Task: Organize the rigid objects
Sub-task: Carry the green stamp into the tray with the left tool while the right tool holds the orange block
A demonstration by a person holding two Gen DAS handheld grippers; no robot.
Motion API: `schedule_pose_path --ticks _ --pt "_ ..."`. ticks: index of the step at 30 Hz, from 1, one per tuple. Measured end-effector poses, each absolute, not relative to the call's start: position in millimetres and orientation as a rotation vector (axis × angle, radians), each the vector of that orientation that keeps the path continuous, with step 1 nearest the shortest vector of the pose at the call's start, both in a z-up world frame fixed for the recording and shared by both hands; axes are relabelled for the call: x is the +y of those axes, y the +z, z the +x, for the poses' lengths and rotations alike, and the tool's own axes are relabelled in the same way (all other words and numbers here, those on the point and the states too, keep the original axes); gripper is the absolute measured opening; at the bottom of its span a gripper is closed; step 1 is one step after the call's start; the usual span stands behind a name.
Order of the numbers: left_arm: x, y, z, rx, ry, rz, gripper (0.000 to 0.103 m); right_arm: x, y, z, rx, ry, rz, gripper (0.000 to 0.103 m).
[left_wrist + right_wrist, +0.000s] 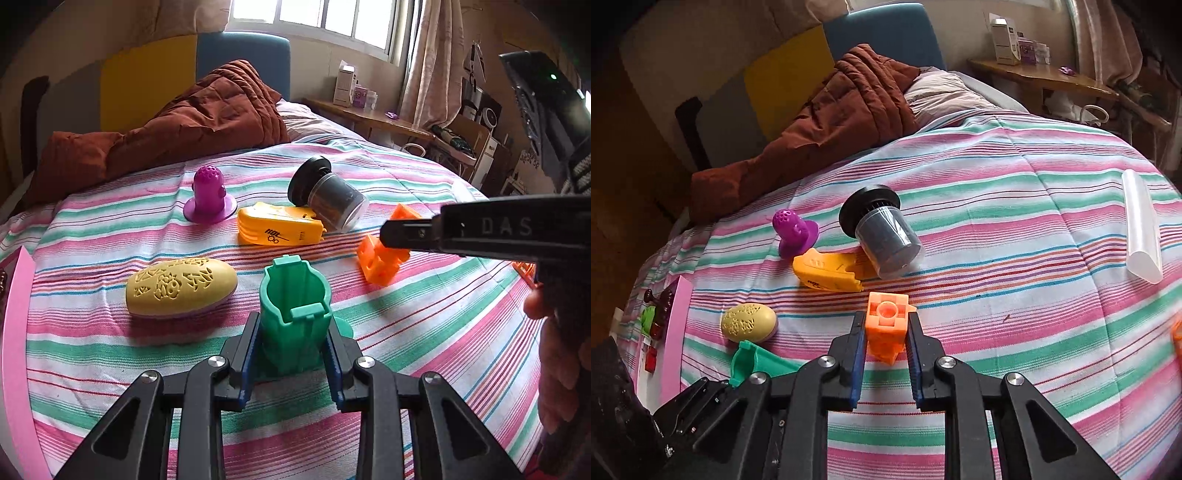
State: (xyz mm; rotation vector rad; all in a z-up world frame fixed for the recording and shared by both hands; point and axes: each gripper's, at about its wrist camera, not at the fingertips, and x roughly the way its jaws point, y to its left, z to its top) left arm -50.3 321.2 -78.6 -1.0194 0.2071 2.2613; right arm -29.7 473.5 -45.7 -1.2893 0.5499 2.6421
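Both hands are busy over the bed point(1015, 177), whose striped cover carries a scatter of hard plastic toys. The left tongs point(293, 332) are clamped on the green holder point(293, 299), which stands upright between the blue pads with its open mouth facing up and away from the hand. The right tongs point(886, 332) sit around the orange block point(887, 321); the pads lie against its two side faces, so I read that as a grip, with the block's round socket pointing up and away and its long axis running along the fingers.

From the left wrist view the right tongs point(391, 232) reach in from the right edge, with the orange block point(382, 258) at their tip, near the green holder and a little beyond it. So each hand already has its own piece, lying straight ahead of it.

Beyond them lie the yellow oval point(181, 288), the yellow wedge point(279, 227), the purple cone point(209, 199) and the dark jar point(328, 195), tipped on its side against the wedge. A pink tray point(676, 339) sits off to the left, nearer the left hand, and looks the likely place for sorting.
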Motion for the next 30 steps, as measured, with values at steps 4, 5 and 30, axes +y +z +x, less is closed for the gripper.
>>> schedule_pose_path --ticks 4,5,30 --pt "318 -77 -55 0.155 2.227 -1.058 0.033 476 -50 -28 0.557 2.578 -1.36 0.02" --pt "317 -76 -56 0.146 2.224 -1.071 0.033 477 -51 -27 0.569 2.576 -1.361 0.02" --pt "279 -36 -31 0.072 2.261 -1.051 0.031 461 -46 -26 0.387 2.595 -1.374 0.02"
